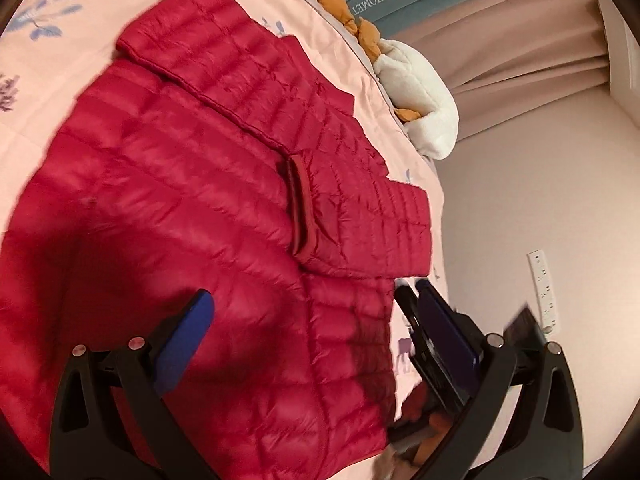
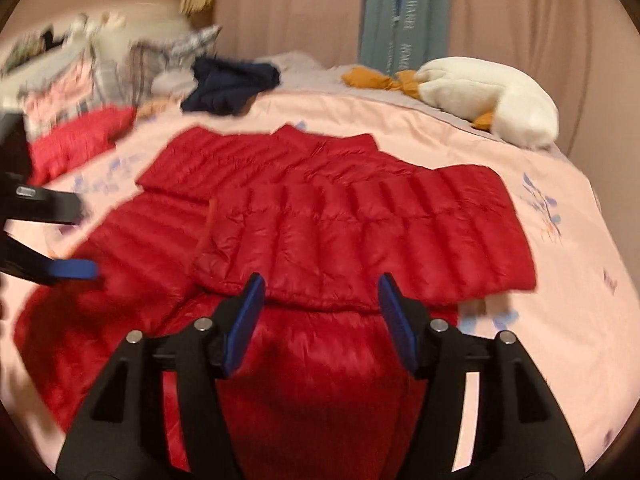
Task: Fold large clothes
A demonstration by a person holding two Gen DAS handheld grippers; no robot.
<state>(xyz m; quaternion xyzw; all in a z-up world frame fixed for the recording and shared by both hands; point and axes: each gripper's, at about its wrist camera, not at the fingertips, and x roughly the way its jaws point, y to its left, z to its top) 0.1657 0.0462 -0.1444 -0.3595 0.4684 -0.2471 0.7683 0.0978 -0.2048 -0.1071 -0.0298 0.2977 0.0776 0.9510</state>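
Observation:
A red quilted puffer jacket (image 2: 360, 232) lies spread on the pink bed sheet (image 2: 560, 280), with one sleeve folded across its body. In the left wrist view the jacket (image 1: 180, 200) fills the frame, and a sleeve cuff (image 1: 300, 208) rests near its middle. My right gripper (image 2: 320, 280) hovers open over the near edge of the folded sleeve, with nothing pressed between its blue pads (image 2: 244, 320). My left gripper (image 1: 310, 296) is open wide just above the jacket's lower part near its side edge. It also shows at the left border of the right wrist view (image 2: 80, 236).
A white plush goose with orange feet (image 2: 488, 96) lies at the bed's far right corner. A dark navy garment (image 2: 228, 84) and a pile of pillows and clothes (image 2: 100, 68) sit at the back left, beside another red item (image 2: 80, 140). Curtains hang behind. A power strip (image 1: 544, 292) is on the wall.

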